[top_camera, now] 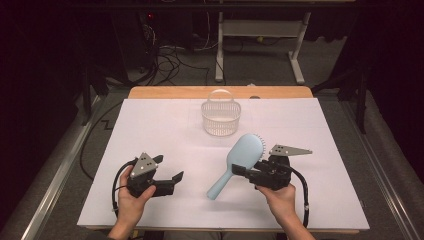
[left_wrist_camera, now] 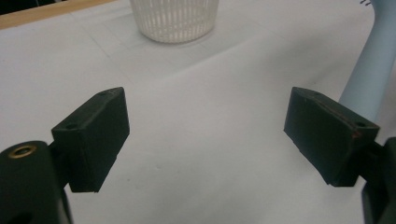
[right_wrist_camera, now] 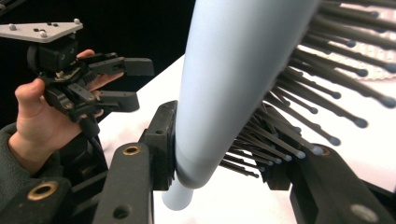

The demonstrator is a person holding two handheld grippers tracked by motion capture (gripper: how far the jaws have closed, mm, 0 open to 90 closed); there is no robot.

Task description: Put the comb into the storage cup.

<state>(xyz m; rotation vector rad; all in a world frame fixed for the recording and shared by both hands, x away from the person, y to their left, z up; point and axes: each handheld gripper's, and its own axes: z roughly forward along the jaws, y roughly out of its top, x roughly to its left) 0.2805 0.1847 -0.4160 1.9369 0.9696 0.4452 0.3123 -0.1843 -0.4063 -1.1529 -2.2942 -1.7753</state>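
Closest to the lens in the right gripper view, the right gripper (right_wrist_camera: 219, 163) is clenched on the hairbrush (right_wrist_camera: 229, 79): one flat black jaw presses the smooth, rounded pale blue back, the other sits among the thin dark bristles with their small ball tips. Brass-coloured screws dot the matt black jaw arms. At the upper left of that view a hand holds the left gripper (right_wrist_camera: 135, 81), topped by its grey three-cornered plate.

From the high view, the hairbrush (top_camera: 239, 162) lies right of centre, its oval head toward the upper right and its tapered handle pointing to the lower left, the head caught in the right gripper (top_camera: 239, 172) above the white table sheet (top_camera: 165, 130). The left gripper (top_camera: 172, 172) is at the lower left, released, its blocky jaws apart with only the sheet between them; the left gripper view shows the same wide gap (left_wrist_camera: 205, 135).

Near the top centre stands a white plastic basket (top_camera: 220, 118), round, with slatted ribbed walls and an arched handle. Nothing can be made out inside it. The left gripper view shows its ribbed wall (left_wrist_camera: 173, 21) at the top edge and the pale blue handle (left_wrist_camera: 373, 70) at far right.
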